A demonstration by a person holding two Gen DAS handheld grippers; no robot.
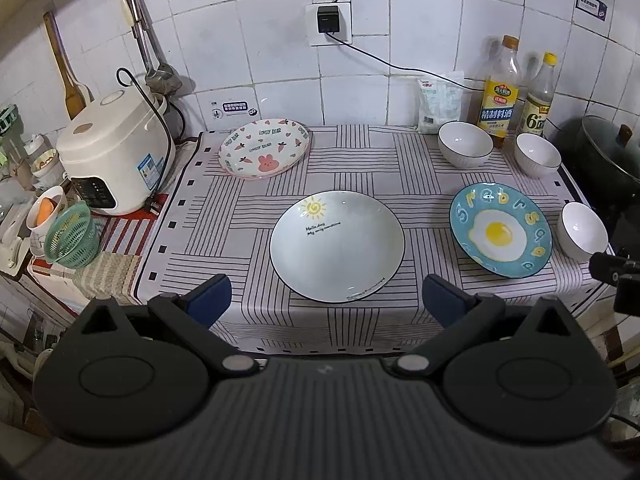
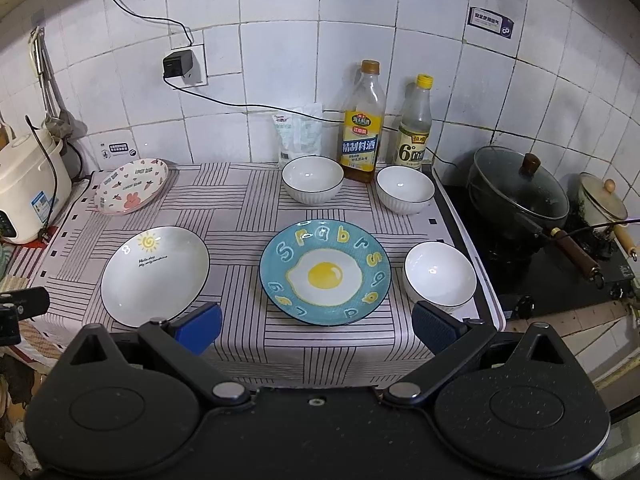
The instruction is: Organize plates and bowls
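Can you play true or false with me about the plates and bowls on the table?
1. The fried egg plate is blue. True.
2. There are five white bowls. False: three, such as the nearest white bowl.
3. The bunny plate sits nearest the rice cooker. True.
4. The right gripper holds a bowl. False: it is open and empty, like the left gripper.
5. The sun plate is stacked on another. False: it lies alone.

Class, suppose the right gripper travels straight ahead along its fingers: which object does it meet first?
Most likely the blue fried-egg plate, which lies centred ahead of the open right gripper. Depth is uncertain, since the gripper may pass above it.
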